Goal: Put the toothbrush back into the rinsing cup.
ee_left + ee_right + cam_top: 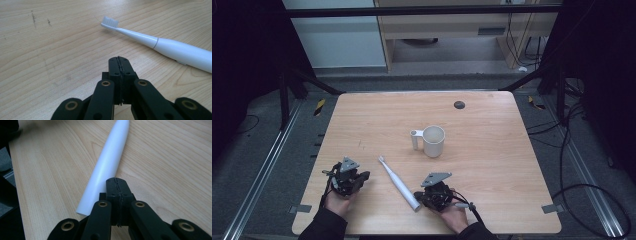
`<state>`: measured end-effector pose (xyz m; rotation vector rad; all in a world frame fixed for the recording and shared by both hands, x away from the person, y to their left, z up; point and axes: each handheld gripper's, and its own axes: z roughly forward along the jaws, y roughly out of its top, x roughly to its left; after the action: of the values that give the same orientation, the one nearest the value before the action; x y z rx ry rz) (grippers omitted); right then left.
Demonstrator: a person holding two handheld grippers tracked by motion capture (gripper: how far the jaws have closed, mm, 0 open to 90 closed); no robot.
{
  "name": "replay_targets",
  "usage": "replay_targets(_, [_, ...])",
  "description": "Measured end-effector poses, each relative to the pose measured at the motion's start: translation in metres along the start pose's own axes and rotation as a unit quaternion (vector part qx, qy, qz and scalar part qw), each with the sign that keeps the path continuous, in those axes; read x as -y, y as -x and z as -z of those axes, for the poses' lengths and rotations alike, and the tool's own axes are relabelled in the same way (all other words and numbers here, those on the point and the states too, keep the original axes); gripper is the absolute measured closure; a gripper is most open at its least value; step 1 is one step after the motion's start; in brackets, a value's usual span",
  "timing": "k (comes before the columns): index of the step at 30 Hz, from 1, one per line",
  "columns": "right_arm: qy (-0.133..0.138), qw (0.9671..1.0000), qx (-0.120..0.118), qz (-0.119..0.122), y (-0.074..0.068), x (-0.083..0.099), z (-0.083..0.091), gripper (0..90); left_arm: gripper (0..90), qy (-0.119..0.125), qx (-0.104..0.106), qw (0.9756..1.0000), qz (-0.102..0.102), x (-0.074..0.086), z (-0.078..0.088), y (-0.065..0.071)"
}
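Observation:
A white electric toothbrush (397, 182) lies flat on the wooden table (492, 125), bristle end pointing away from me and to the left. My left gripper (363, 175) rests on the table to its left, jaws shut and empty; in the left gripper view (119, 58) the brush head (110, 22) lies ahead and to the right. My right gripper (417, 195) sits at the handle's near end, shut with nothing held; in the right gripper view (117, 180) the handle (107, 165) runs just left of the jaw tips. A white mug (432, 141) stands upright at the table's middle.
A small dark round spot (459, 104) marks the table near its far edge. Metal rails (267, 165) run along both sides of the table, and cables (572, 150) trail over the floor at the right.

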<state>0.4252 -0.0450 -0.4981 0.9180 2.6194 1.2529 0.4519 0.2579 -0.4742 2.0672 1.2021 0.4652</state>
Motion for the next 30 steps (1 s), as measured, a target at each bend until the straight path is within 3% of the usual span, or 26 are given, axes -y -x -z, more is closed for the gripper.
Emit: replay_targets(30, [-0.008, 0.9996, -0.022, 0.015, -0.019, -0.005, -0.019, 89.9, 89.1, 0.000, 0.000, 1.0000, 0.001, 0.000, 0.000, 0.000])
